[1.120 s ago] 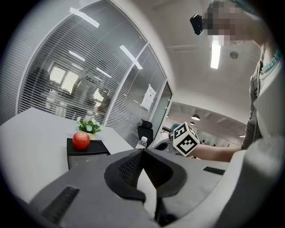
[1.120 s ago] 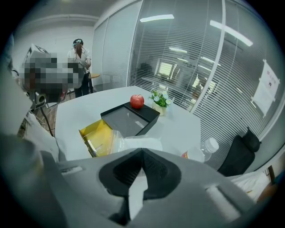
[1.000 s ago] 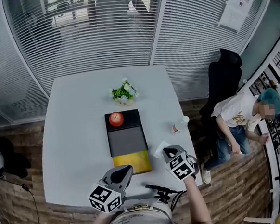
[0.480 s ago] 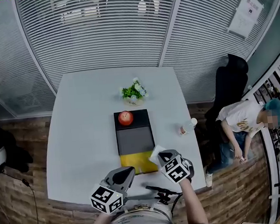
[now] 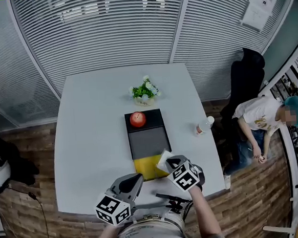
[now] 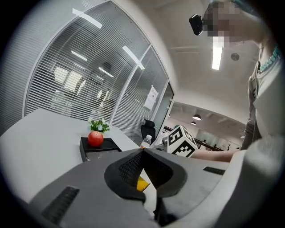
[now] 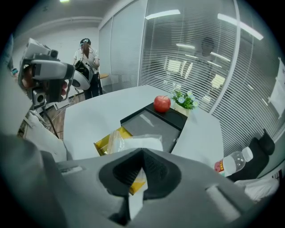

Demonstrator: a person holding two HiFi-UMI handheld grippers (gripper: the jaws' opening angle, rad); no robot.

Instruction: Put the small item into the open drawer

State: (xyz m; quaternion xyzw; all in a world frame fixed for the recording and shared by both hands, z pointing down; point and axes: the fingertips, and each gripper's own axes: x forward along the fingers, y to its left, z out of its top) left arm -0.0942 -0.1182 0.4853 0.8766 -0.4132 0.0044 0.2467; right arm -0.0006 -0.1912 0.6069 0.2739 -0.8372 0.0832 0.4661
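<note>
A black drawer box (image 5: pixel 148 136) lies on the white table (image 5: pixel 88 136), its yellow drawer (image 5: pixel 145 167) pulled out toward me. My right gripper (image 5: pixel 168 163) is shut on a small white packet in clear wrap (image 5: pixel 161 160), held above the drawer's right front corner. In the right gripper view the packet (image 7: pixel 133 144) sticks out past the closed jaws, with the yellow drawer (image 7: pixel 107 138) just beyond it. My left gripper (image 5: pixel 136 179) hangs at the table's near edge, left of the drawer. Its jaws (image 6: pixel 143 151) are shut and hold nothing.
A red apple (image 5: pixel 137 119) sits on the far end of the box, with a small flower pot (image 5: pixel 145 92) behind it. A water bottle (image 5: pixel 203 125) stands near the table's right edge. A seated person (image 5: pixel 262 127) and a black chair (image 5: pixel 246 77) are to the right.
My right gripper has carried the packet leftward, from beside the drawer to over its right corner. The left gripper has shifted only slightly.
</note>
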